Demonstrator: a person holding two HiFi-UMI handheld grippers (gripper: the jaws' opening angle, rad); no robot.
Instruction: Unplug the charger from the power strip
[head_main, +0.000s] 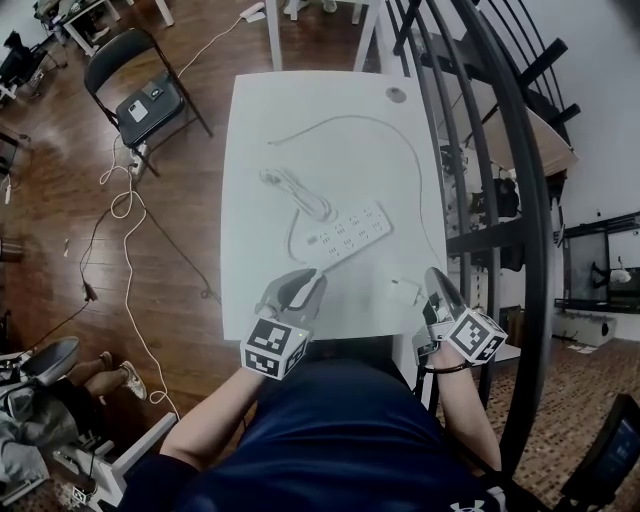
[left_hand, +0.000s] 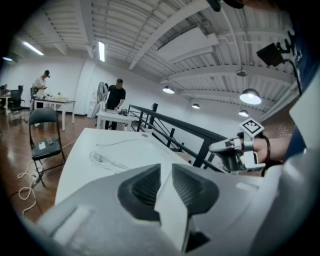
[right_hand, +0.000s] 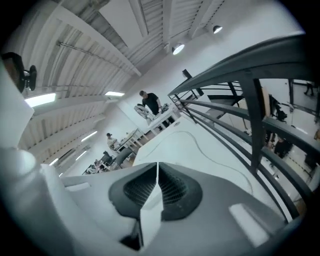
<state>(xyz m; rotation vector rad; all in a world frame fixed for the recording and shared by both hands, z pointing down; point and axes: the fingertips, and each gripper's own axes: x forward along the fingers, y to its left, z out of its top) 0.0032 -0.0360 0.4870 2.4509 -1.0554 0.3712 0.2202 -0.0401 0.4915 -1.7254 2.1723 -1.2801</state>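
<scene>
- There's the white charger (head_main: 404, 293), lying flat at the near right of the table (head_main: 258, 270), clear of the sockets as far as we can tell.
- The power strip (head_main: 346, 232) sits apart from it, just farther and to the left, with its coiled cord (head_main: 300, 195) beyond.
- The right gripper (head_main: 438, 285) hovers just beside the charger, fingers pressed together on nothing.
- The left gripper (head_main: 305, 284) hangs over the near edge, fingers a slit apart, empty.
- We reckon the unplugging is done and both tools are off the work.
- Next move, in our judgement, needs no further grip, only keeping clear of the charger's thin cable (head_main: 345, 117).
</scene>
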